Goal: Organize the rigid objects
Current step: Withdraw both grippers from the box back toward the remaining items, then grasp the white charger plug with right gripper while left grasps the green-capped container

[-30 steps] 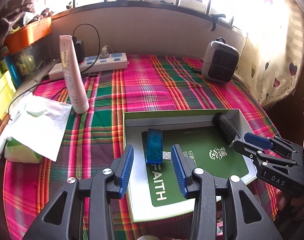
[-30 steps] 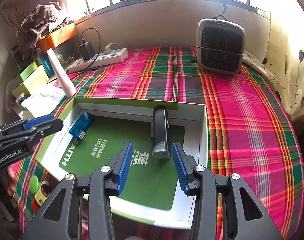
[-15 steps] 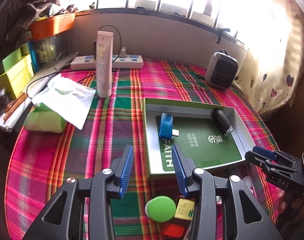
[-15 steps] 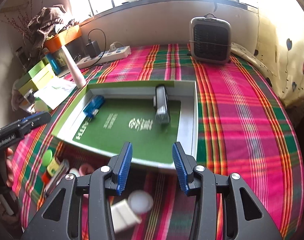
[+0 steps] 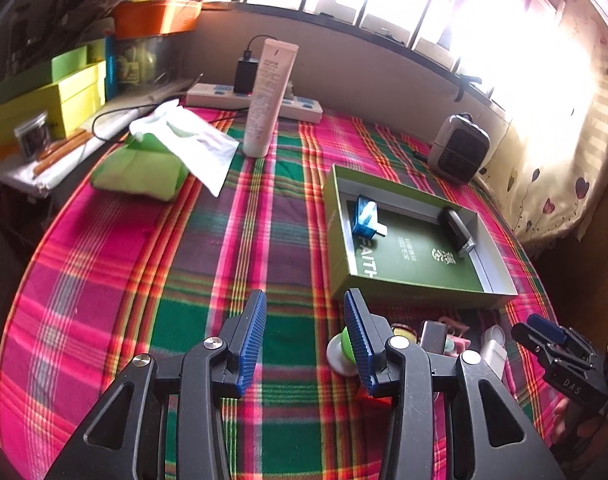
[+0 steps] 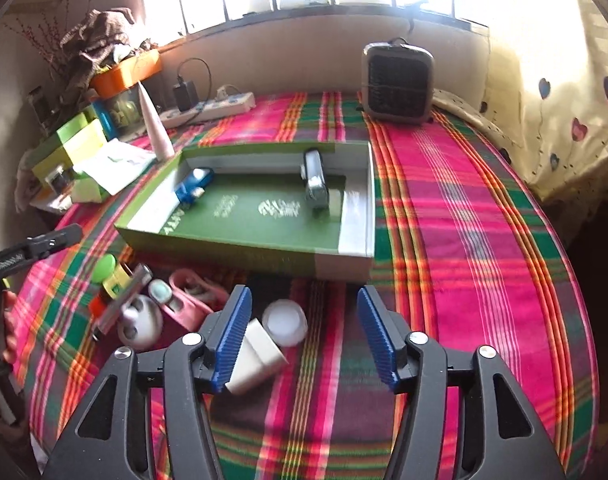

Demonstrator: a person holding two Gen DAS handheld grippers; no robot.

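Note:
A green box [image 5: 408,294] [image 6: 224,245] lies on the plaid cloth. In it rest a blue USB adapter [image 5: 365,221] [image 6: 193,185] and a black and silver device [image 5: 458,229] [image 6: 316,178]. Small items lie heaped in front of the box: a green-capped piece [image 5: 340,346] [image 6: 104,268], a white plug [image 6: 256,356], a round white lid [image 6: 285,322], a pink clip [image 6: 192,300]. My left gripper [image 5: 304,336] hovers open over bare cloth, left of the heap. My right gripper [image 6: 304,336] is over the heap with jaws opening; the lid sits below the gap, untouched.
A white tube [image 5: 266,98] stands near a power strip [image 5: 296,104] at the back. A green tissue pack [image 5: 140,168] lies back left and a small heater [image 6: 398,78] back right. Yellow-green boxes [image 5: 52,100] line the left edge. A curtain [image 6: 552,92] hangs at the right.
Both grippers have drawn back from the box toward the near edge, so the heap of small items came into view. The right jaws stand wider than before.

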